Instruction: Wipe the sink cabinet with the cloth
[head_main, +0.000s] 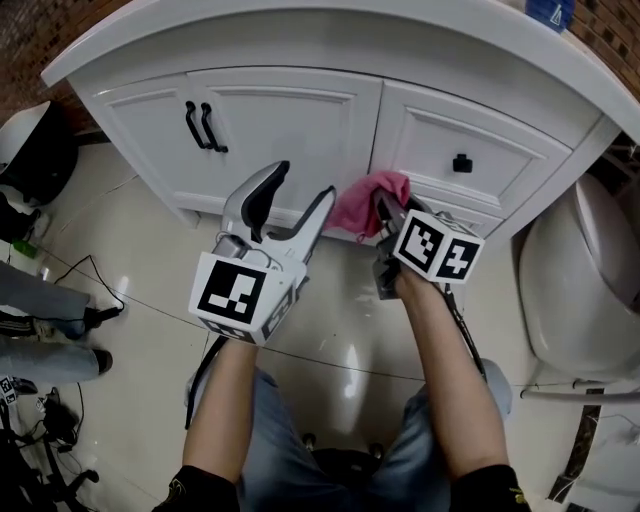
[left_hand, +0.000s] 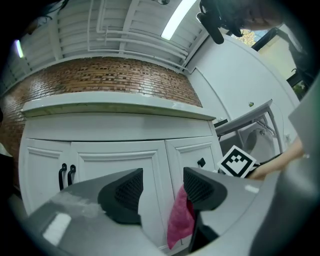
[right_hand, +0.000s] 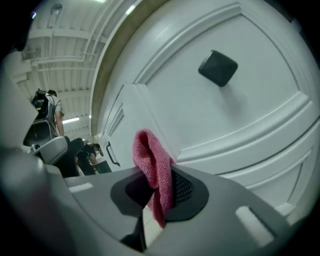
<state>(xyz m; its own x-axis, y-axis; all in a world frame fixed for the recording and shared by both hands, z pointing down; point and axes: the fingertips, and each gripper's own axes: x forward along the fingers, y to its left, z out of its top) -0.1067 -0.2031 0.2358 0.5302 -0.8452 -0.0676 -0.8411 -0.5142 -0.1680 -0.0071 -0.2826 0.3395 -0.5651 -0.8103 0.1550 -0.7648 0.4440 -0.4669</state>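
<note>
The white sink cabinet (head_main: 300, 130) curves across the top of the head view, with double doors on black handles (head_main: 205, 126) and a drawer with a black knob (head_main: 461, 163). My right gripper (head_main: 385, 215) is shut on a pink cloth (head_main: 362, 202), which touches the cabinet front between door and drawer. In the right gripper view the cloth (right_hand: 155, 172) stands up between the jaws, close to the drawer knob (right_hand: 218, 68). My left gripper (head_main: 300, 195) is open and holds nothing, a little left of the cloth (left_hand: 179, 220); its view faces the cabinet doors (left_hand: 120, 165).
A white toilet (head_main: 585, 270) stands at the right of the cabinet. Cables and dark gear (head_main: 40, 290) lie on the tiled floor at the left. A brick wall (left_hand: 100, 80) rises behind the counter. Far off in the right gripper view stands a person (right_hand: 47, 107).
</note>
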